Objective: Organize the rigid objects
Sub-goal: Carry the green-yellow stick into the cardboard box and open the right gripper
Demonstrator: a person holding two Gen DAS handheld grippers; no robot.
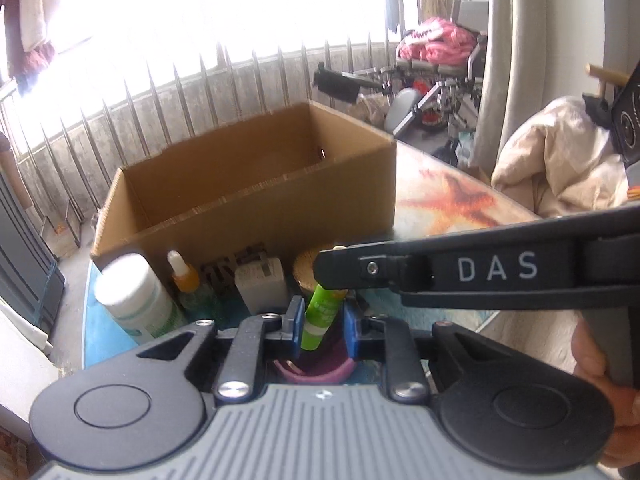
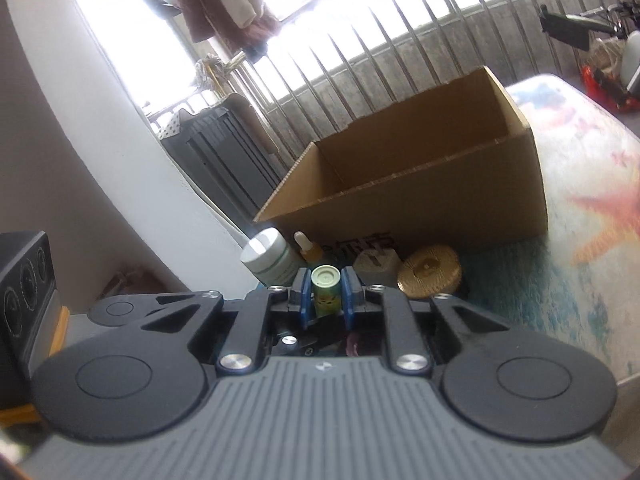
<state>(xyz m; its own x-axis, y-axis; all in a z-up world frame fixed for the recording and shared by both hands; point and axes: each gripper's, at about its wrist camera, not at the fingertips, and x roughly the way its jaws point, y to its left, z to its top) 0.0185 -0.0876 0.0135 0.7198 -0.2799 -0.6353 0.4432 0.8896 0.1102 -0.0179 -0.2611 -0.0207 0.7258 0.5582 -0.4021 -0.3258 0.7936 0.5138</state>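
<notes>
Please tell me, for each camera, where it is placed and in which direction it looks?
Left wrist: sits on the left gripper, facing the cardboard box; the right gripper and a hand show.
Right wrist: sits on the right gripper, facing the box from its right; only its own fingers show.
Shared: both grippers clamp the green tube; box, white bottle.

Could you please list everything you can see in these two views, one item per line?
Cardboard box: one, brown, open, on the table.
Green tube: one, held by both tongs.
White bottle: one, front of box, far left.
Dropper bottle: one, orange, beside it.
Plug adapter: one, white, front of box.
Round lid: one, gold, right of adapter.
Purple ring: one, beneath left tongs.
Left tongs: shut on tube.
Right tongs: shut on tube.
Hand: one, right edge.
</notes>
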